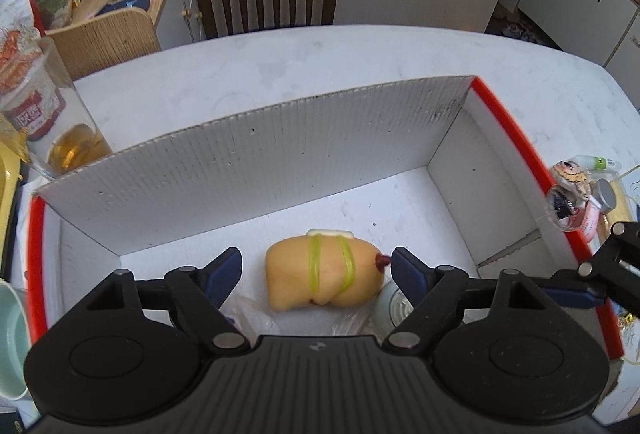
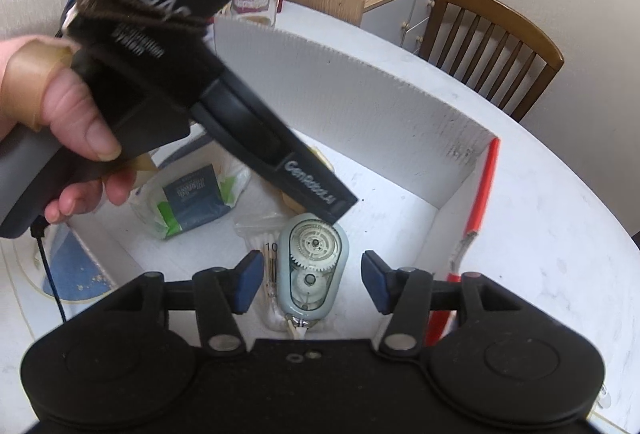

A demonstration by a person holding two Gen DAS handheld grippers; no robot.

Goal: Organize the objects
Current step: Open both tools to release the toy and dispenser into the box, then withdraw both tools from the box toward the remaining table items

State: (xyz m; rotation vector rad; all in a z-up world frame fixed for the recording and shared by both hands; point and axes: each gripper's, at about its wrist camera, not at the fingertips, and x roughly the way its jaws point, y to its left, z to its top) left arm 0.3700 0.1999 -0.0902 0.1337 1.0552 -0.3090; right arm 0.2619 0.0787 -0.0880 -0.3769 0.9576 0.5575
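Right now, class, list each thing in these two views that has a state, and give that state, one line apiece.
Left gripper: open, over the toy bun.
Right gripper: open, astride the correction tape.
Toy bun: lying in the box, two green bands round it.
Correction tape: lying flat in the box.
Cardboard box: open, flap upright.
Glass: upright, amber liquid at the bottom.

Readable text, right wrist view: left gripper (image 2: pixel 332 208) body shows "GenRobot.AI" in white on its slim front section, plus partial large letters "DA" higher on the housing. "10" printed on the clear packet (image 2: pixel 262 240) beside the correction tape dispenser. Blue pouch (image 2: pixel 196 198) has white lettering, illegible. Left wrist view: red label on the glass (image 1: pixel 38 110), Chinese characters, unreadable.
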